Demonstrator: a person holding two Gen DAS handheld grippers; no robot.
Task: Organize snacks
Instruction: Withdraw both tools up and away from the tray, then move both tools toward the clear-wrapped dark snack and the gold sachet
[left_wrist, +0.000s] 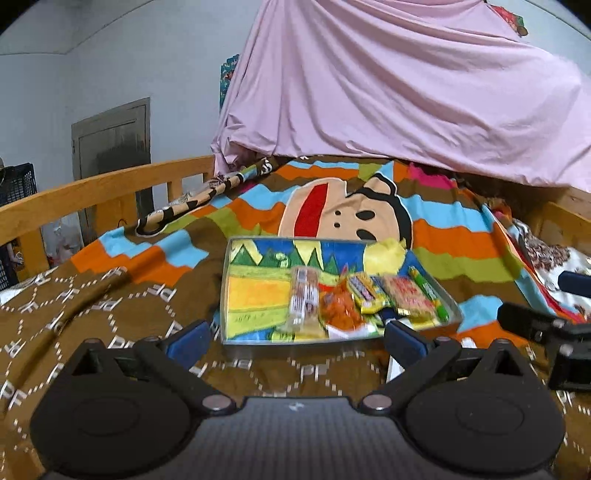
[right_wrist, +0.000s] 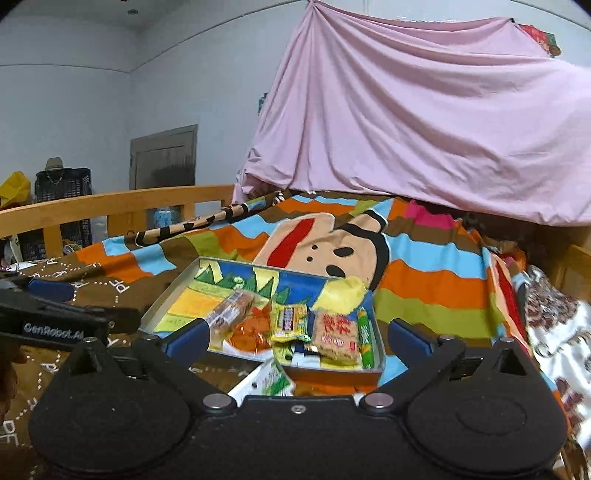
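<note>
A shallow metal tray (left_wrist: 226, 280) with a colourful printed bottom lies on the bed; it also shows in the right wrist view (right_wrist: 162, 301). In it lie a clear-wrapped biscuit pack (left_wrist: 303, 299), an orange bag (left_wrist: 338, 312), a yellow packet (left_wrist: 365, 291), a red-and-yellow packet (left_wrist: 406, 301) and a green stick pack (left_wrist: 430, 293). A green-and-white packet (right_wrist: 275, 378) lies outside the tray's near edge. My left gripper (left_wrist: 297, 338) is open and empty just in front of the tray. My right gripper (right_wrist: 297, 338) is open and empty over the tray's near edge.
The bed is covered by a striped cartoon blanket (left_wrist: 369, 206). A wooden rail (left_wrist: 92, 192) runs along the left. A pink sheet (left_wrist: 406, 92) hangs behind. Dark crates (right_wrist: 62, 181) stand beyond the rail. The right gripper shows at the right edge of the left wrist view (left_wrist: 546, 325).
</note>
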